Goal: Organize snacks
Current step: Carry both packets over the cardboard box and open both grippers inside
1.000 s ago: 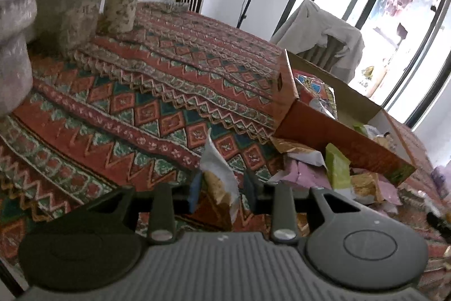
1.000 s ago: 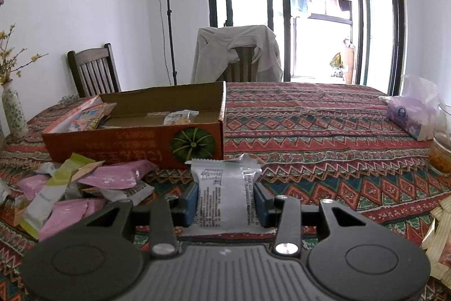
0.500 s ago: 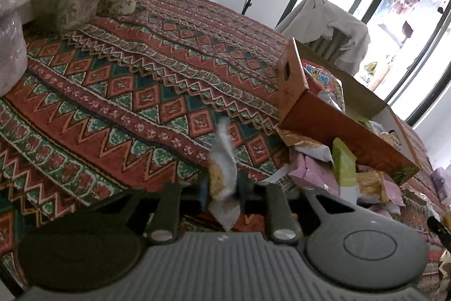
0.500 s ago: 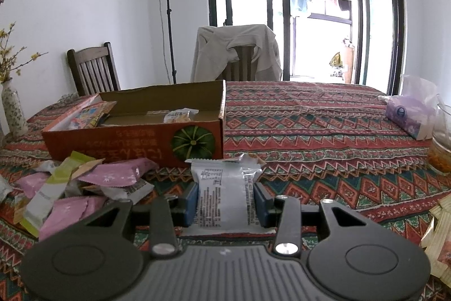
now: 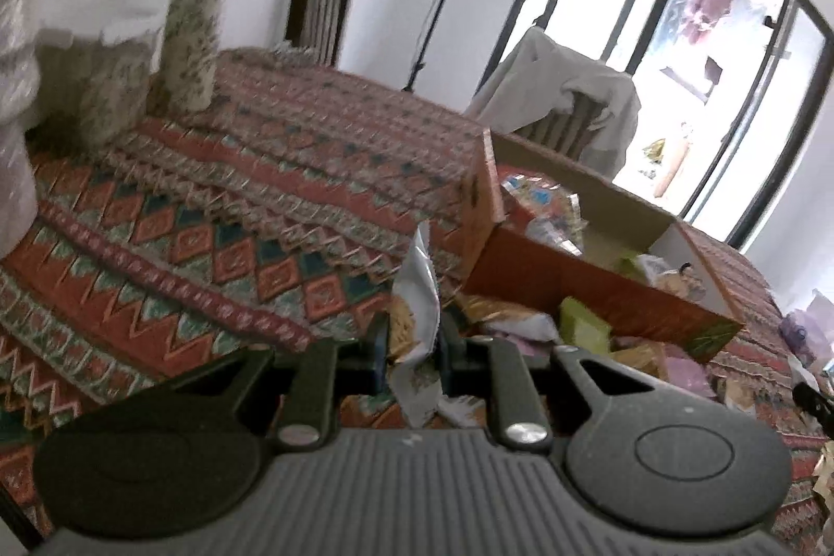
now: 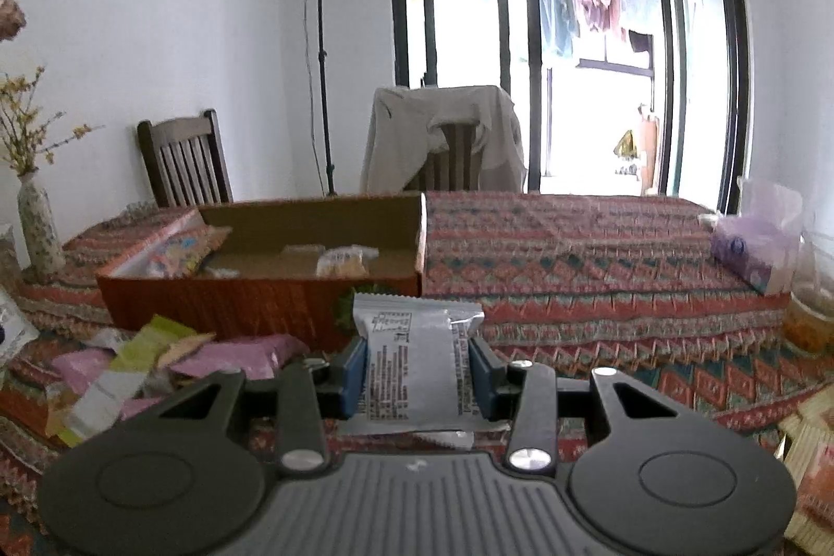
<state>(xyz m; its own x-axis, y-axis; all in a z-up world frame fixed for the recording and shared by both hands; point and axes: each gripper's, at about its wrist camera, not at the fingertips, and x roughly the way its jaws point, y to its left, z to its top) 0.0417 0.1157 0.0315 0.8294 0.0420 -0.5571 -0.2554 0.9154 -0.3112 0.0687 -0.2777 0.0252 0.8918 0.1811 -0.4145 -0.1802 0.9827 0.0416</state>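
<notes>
Task partly done, by my reading. Cardboard box [image 6: 260,295] on worktop [image 6: 599,274] holds few snacks only: colourful bag [image 6: 174,251], small cracker packs [image 6: 341,263]. Left tongs [image 5: 412,342] clamped on thin white cracker packet [image 5: 417,295], edge-on, near box corner. Right tongs [image 6: 417,373] grip silver-white packet [image 6: 412,363], short of box. Loose pile [image 6: 156,363] of pink and green packets in front of box left to sort.

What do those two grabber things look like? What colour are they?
Both look alike. The left gripper and the right gripper each have a grey ribbed body, two round black discs at the sides, and black bars with shiny silver screws. The fingers end in blue pads. No cables, markings, sleeves or hands show in either view.
</notes>
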